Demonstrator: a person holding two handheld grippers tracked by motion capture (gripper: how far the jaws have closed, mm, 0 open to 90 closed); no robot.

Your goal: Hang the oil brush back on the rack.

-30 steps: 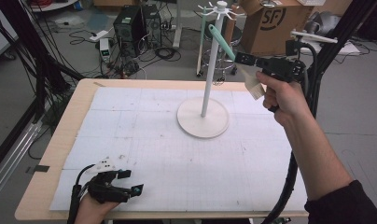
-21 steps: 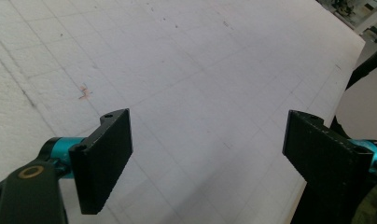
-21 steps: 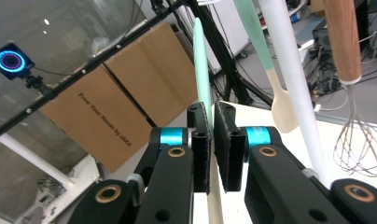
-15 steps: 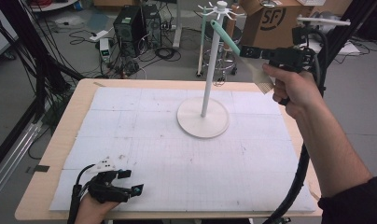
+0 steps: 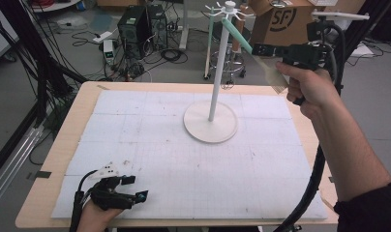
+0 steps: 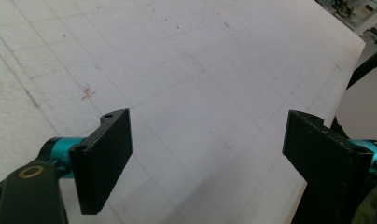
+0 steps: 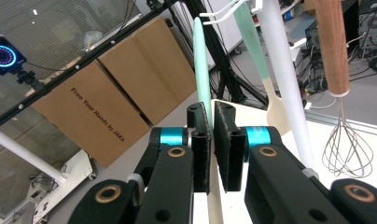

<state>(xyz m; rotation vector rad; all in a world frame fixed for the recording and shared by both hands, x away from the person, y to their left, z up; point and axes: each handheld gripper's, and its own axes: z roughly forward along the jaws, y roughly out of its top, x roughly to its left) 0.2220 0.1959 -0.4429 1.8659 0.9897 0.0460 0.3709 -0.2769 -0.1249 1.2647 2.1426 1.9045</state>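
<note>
At the rack's [image 5: 218, 72] top, the right gripper [image 5: 267, 50] clamps its jaws on a hanging spatula [image 7: 201, 88] (light, stiff, probably slick-handled); best held mid-handle. The left gripper [image 5: 130, 188] rests on the worktop [image 5: 150, 145], jaws wide.

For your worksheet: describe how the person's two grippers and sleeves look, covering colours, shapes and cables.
Both grippers, left gripper and right gripper, are black with flat rectangular jaws, turquoise collars and brass-coloured rings. A thick black cable trails from the right one. The right arm wears a dark sleeve.
</note>
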